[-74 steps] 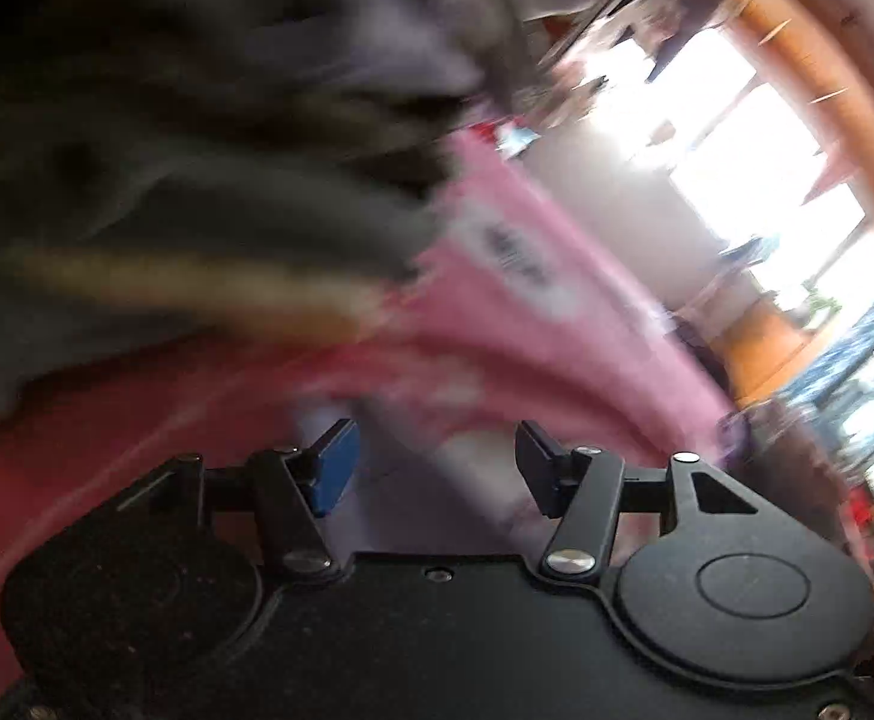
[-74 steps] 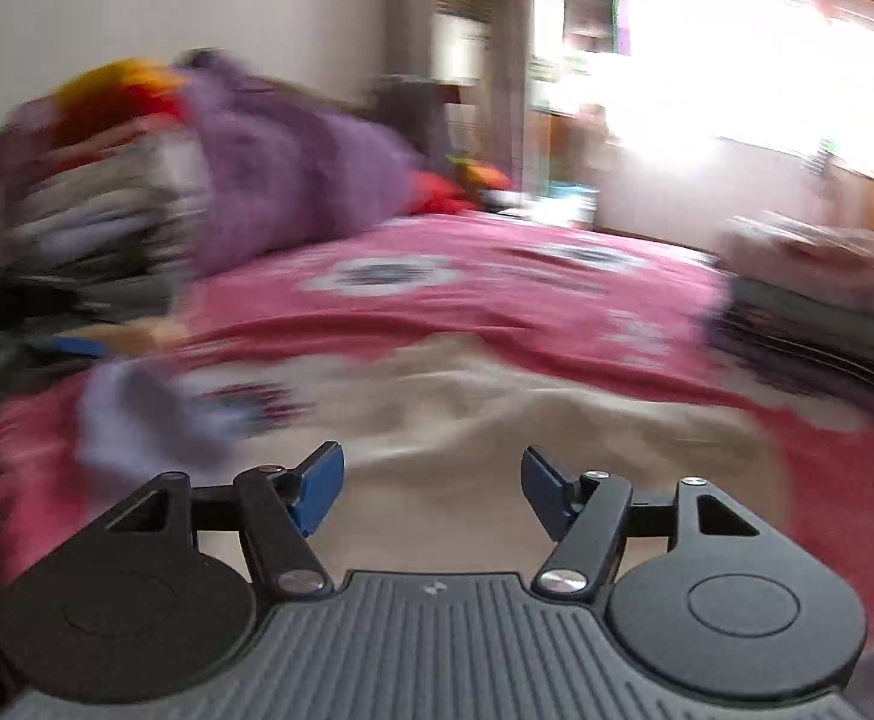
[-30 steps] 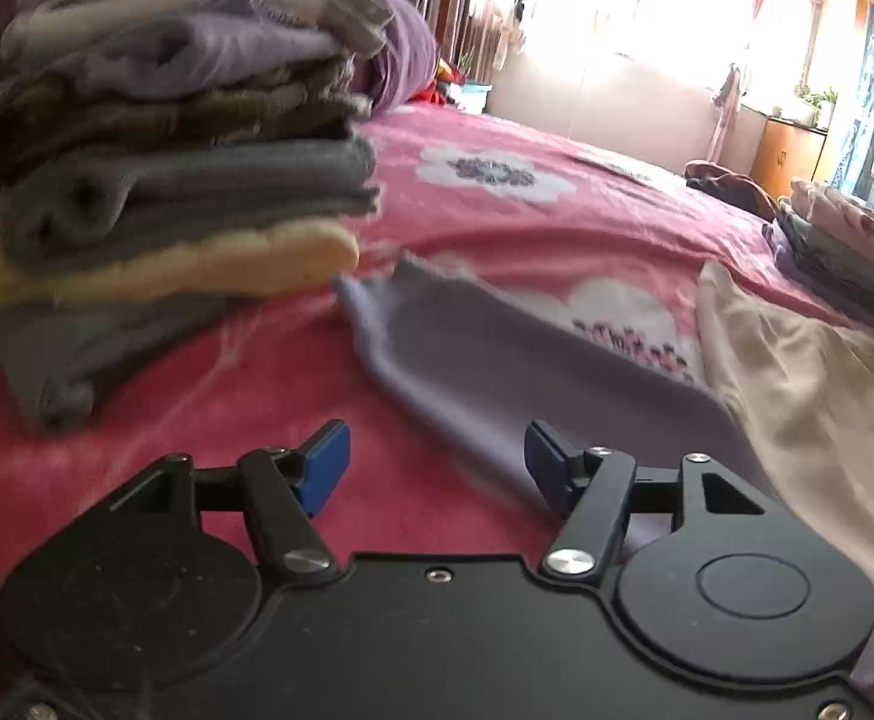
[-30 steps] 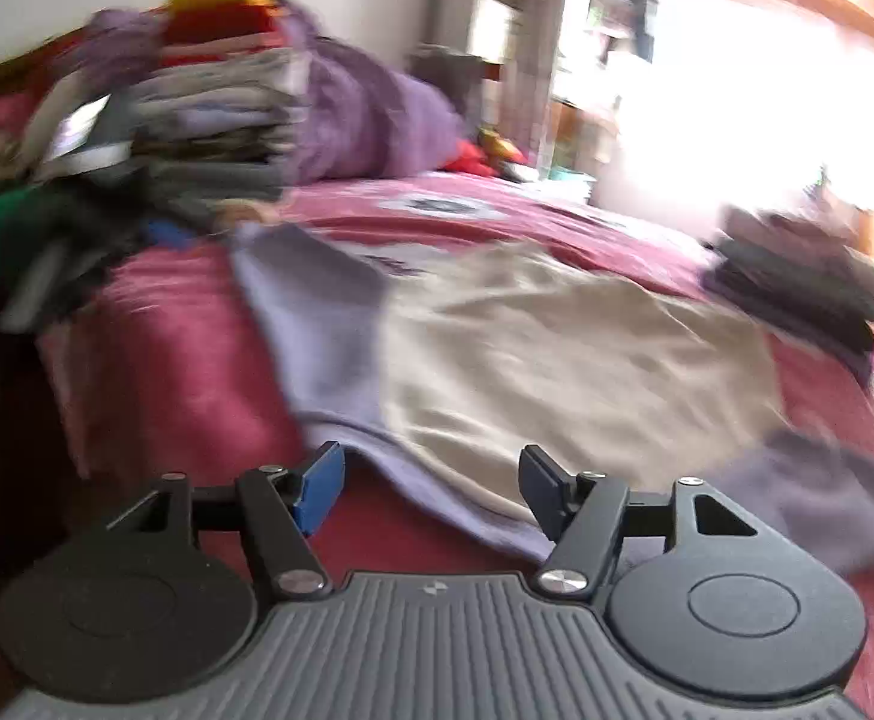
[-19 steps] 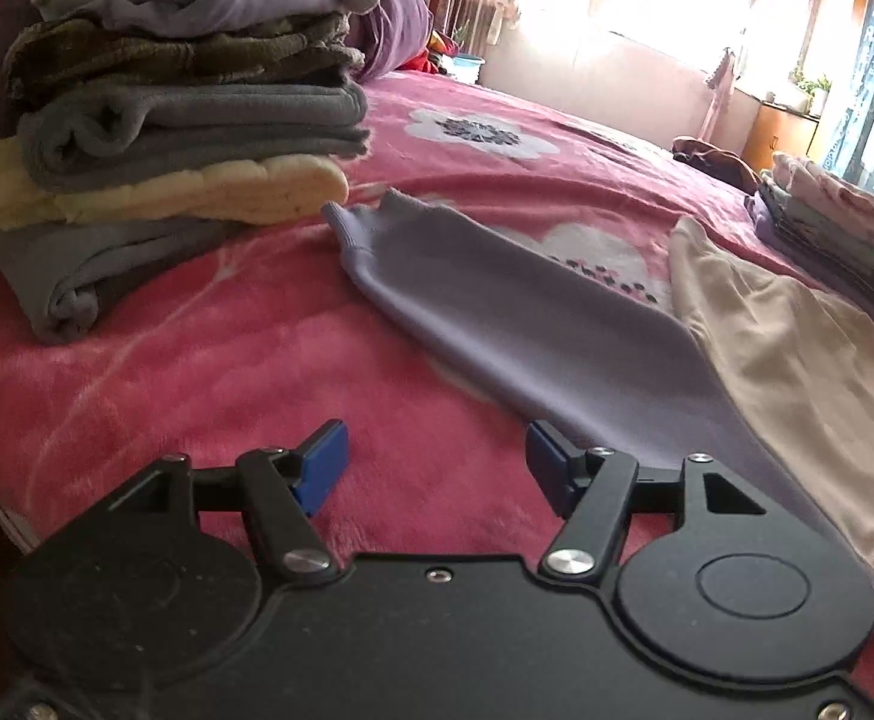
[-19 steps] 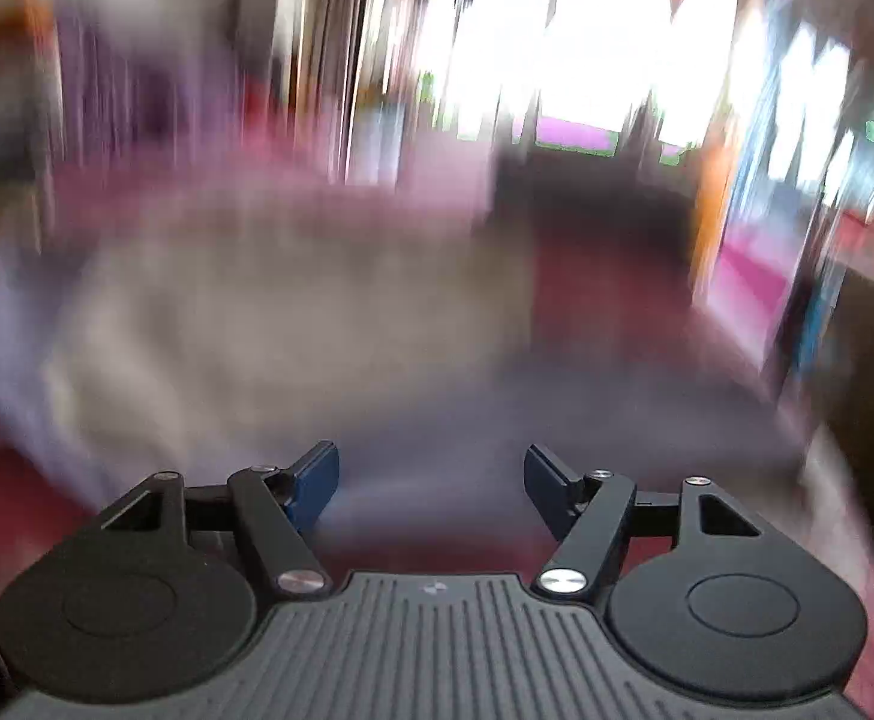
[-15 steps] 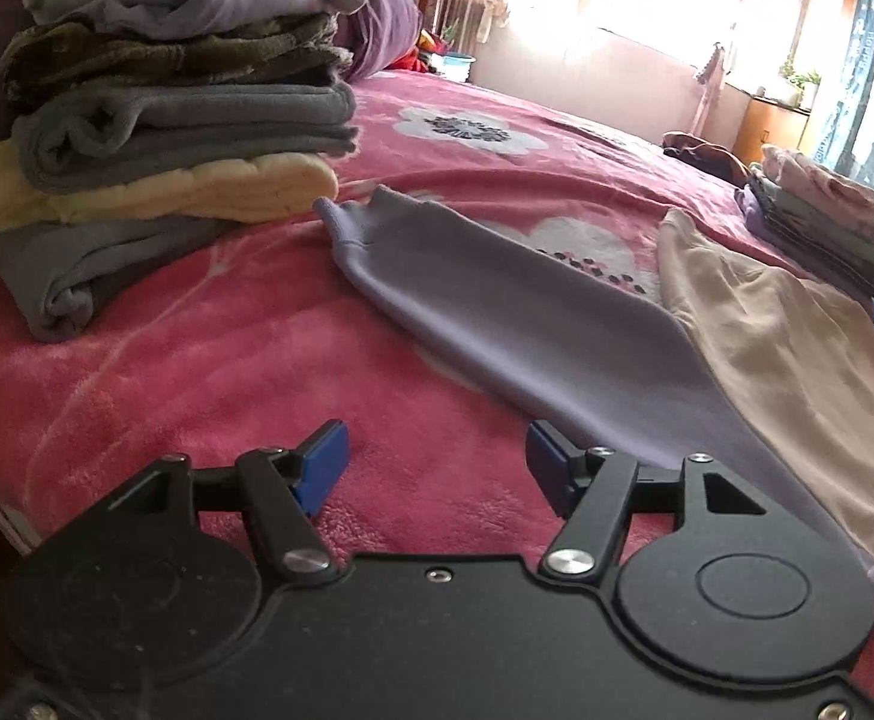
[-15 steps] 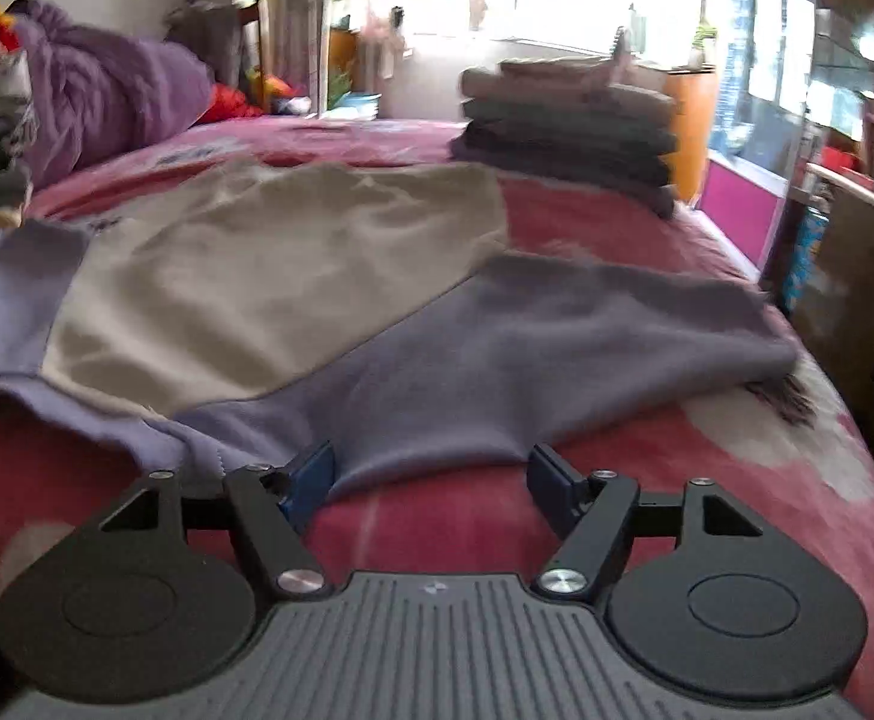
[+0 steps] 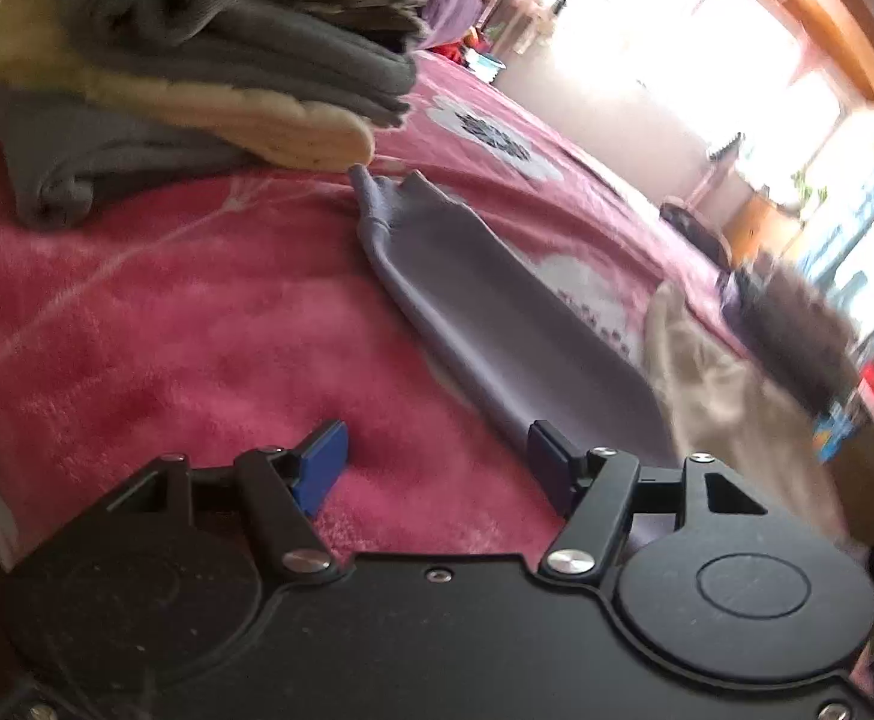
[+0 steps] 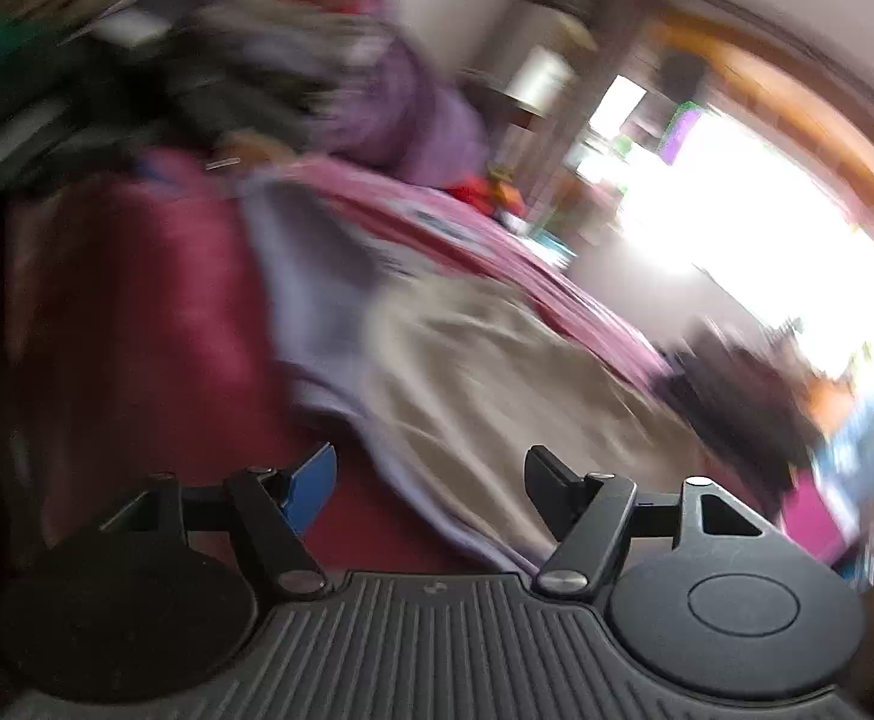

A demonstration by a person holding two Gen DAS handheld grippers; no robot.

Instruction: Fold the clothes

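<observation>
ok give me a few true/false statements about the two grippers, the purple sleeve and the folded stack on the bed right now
1. The left gripper is open and holds nothing. True.
2. The purple sleeve lies flat on the pink blanket. True.
3. The sleeve's cuff is tucked under the right gripper. False: the cuff lies near the folded stack, far from either gripper.
4. The folded stack sits to the right of the sleeve in the left wrist view. False: it sits to the left.
5. The right gripper is clamped on the beige cloth. False: its jaws are open.

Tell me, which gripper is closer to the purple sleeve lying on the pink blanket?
Left, probably. The left gripper sits open right at the purple sleeve, one fingertip beside it. The right gripper faces the beige body, its view blurred.
</observation>
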